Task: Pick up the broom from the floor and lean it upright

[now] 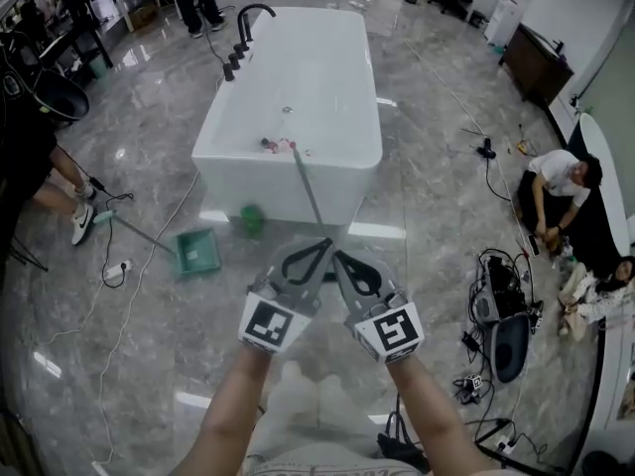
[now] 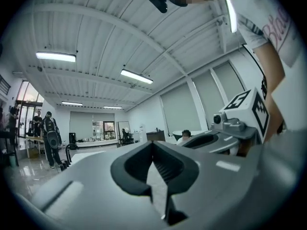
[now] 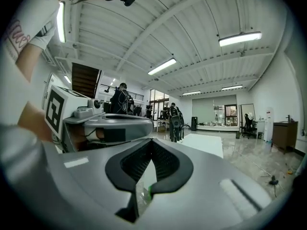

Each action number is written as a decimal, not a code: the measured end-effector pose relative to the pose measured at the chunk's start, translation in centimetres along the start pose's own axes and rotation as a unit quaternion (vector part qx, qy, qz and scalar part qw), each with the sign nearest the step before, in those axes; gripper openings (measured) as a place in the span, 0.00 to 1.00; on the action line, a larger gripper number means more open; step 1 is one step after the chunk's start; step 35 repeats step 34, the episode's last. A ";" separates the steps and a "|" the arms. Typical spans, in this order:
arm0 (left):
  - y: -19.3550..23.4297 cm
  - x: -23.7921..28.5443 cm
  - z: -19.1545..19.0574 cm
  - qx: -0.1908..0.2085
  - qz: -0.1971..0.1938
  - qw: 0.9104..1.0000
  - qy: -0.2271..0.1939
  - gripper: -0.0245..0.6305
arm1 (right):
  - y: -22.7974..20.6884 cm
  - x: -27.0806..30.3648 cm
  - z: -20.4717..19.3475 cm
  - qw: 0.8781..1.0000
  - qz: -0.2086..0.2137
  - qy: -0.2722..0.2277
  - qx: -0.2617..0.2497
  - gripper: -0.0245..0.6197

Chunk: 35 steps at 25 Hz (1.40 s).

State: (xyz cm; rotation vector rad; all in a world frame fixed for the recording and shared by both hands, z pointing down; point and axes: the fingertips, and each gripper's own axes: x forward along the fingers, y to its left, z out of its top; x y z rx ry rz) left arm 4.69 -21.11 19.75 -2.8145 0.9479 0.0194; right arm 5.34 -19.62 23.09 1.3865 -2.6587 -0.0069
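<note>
Pale grey-green broom (image 1: 310, 194): its thin handle runs from the lower centre of the head view up to the near rim of the white bathtub (image 1: 342, 155), where its pinkish far end lies (bristles or cap, too small to tell). Left gripper (image 1: 316, 256) and right gripper (image 1: 349, 264): side by side at lower centre with their tips almost touching, each with its jaws clamped on the handle, which shows as a pale strip between the pads in both gripper views. Green dustpan (image 1: 195, 251): on the grey marble floor (image 1: 427, 196), left of centre, well apart from the broom.
</note>
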 end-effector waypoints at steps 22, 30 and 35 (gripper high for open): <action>-3.5 -1.4 11.0 -0.001 -0.022 0.999 -0.046 0.04 | -0.1 -5.7 12.1 0.997 -0.038 -0.055 -0.032 0.04; -3.4 -2.2 12.4 -0.017 -0.010 0.998 -0.057 0.04 | 0.6 -6.8 12.8 0.997 -0.033 -0.058 -0.028 0.04; -3.2 -2.8 12.7 -0.019 -0.001 0.998 -0.060 0.04 | 0.8 -7.2 13.0 0.997 -0.030 -0.059 -0.034 0.04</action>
